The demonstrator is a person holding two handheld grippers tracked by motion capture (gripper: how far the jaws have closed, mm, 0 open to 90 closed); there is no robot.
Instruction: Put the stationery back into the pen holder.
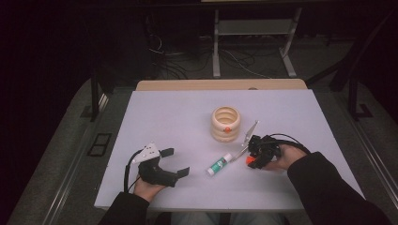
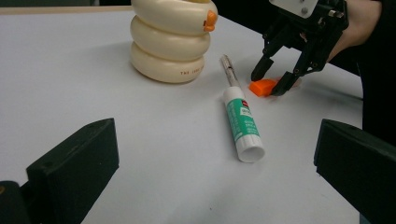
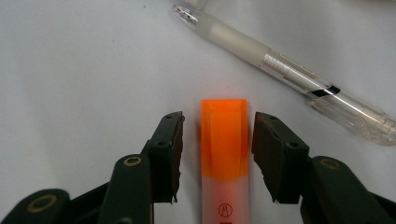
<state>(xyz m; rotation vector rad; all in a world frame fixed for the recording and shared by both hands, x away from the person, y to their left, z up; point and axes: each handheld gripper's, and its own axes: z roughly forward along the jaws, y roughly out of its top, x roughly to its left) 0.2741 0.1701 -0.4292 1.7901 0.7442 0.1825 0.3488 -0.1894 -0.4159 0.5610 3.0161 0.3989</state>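
We're looking at an orange highlighter [image 3: 224,154] lying flat on the white tabletop [image 1: 173,117], sitting at about 4 o'clock from the cream ring-shaped holder [image 1: 225,123]. In the right gripper view its long axis is running 6 to 12, with the orange cap pointing to 12 and the pale barrel trailing back to 6. The right gripper [image 3: 218,151] is straddling that cap, jaws narrowed down with a thin gap showing on each side, so we're not calling it a grip yet. A clear pen [image 3: 289,77] is lying just past it at 1 o'clock, and a green-labelled glue stick [image 1: 219,164] is resting near the middle of the table.

The room around the table is looking dark, with cables and a metal frame on the floor at 12.

The right hand [image 1: 281,159] is resting low on the table. The left gripper [image 1: 176,162] is lying on its side at 8 o'clock, jaws standing wide with nothing between them.
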